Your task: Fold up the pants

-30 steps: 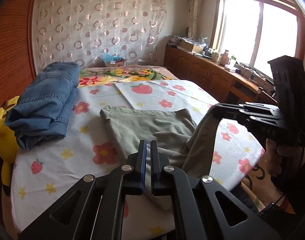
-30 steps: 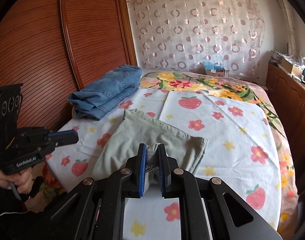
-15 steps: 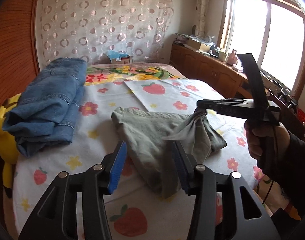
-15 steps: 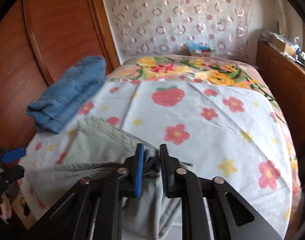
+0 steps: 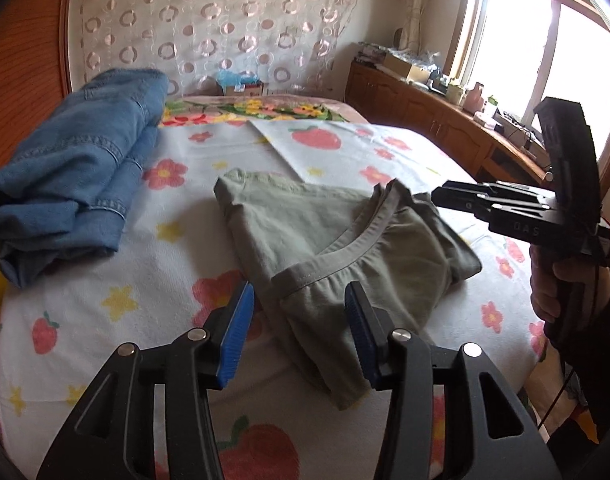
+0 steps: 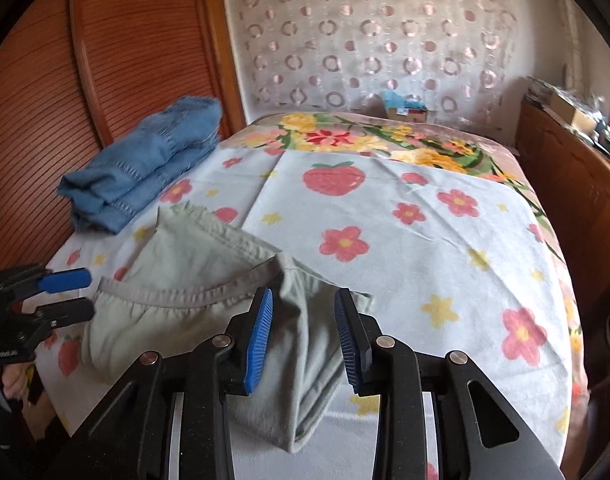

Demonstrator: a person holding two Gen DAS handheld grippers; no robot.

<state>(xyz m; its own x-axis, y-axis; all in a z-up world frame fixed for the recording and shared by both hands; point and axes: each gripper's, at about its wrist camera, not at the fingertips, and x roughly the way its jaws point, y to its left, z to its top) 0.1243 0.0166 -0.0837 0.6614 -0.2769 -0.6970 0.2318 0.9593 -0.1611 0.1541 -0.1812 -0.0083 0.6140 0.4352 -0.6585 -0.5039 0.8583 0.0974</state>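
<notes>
Your left gripper [image 5: 297,328] spread, holding nothing, near waistband. Your right gripper [image 6: 303,336] also spread, empty, over folded edge. Green pants [image 5: 345,240] lie doubled over on near part of bed [image 6: 445,240], likely just laid down. Folded jeans [image 5: 73,184] far left. Cardboard box [image 6: 405,110] far end; contents unclear.

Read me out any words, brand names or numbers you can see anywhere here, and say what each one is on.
"DAS": on the side of the right gripper, seen from the left wrist view.
Pale lettering on the body of the left gripper, right wrist view: too blurred to read.
Label on the cardboard box by the curtain: too small to read.
</notes>
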